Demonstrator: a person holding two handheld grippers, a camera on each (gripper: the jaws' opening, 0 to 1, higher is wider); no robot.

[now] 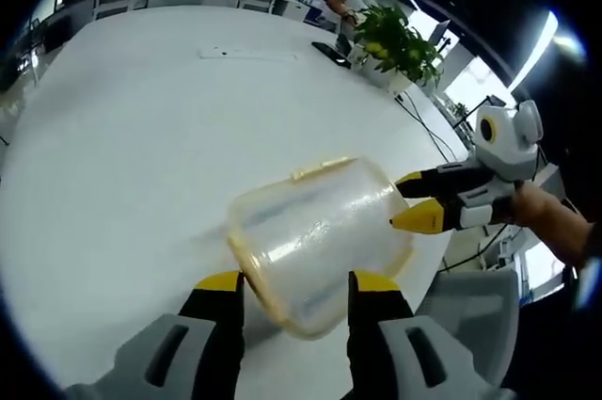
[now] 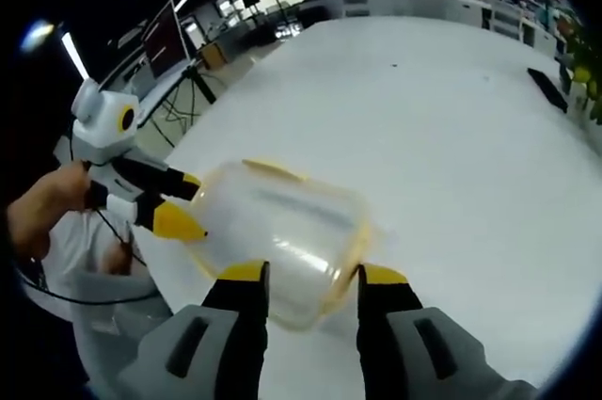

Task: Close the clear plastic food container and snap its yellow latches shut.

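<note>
Container [image 1: 315, 245] first: it sits out on the white table [image 1: 122, 136], a clear plastic tub with yellow trim, held up between the two grippers and tilted so that one end faces each camera. In the left gripper view the left gripper [image 1: 293, 285] has its yellow-tipped jaws spread to either side of the near rim; whether the tips press on the plastic or merely flank it, I cannot tell. The right gripper [image 1: 414, 200] comes in from the right of that view, a hand [image 1: 546, 216] behind it, its two tips close together against the far end of the tub.

From the right gripper view the picture mirrors: the right gripper [image 2: 310, 278] has jaws apart around the container [image 2: 282, 240], with a yellow latch [image 2: 268, 169] showing along the upper edge, and the left gripper [image 2: 179, 207] meets it from the left. Here too, true grip or loose contact cannot be read.

What could go wrong — the tub is smooth, rounded and off the table, so uneven squeeze from either side could let it spin or drop. Pressing a latch while the lid is not seated square would likely leave it half caught. A potted plant [image 1: 404, 42] and a dark flat object [image 1: 331, 54] lie well away.
</note>
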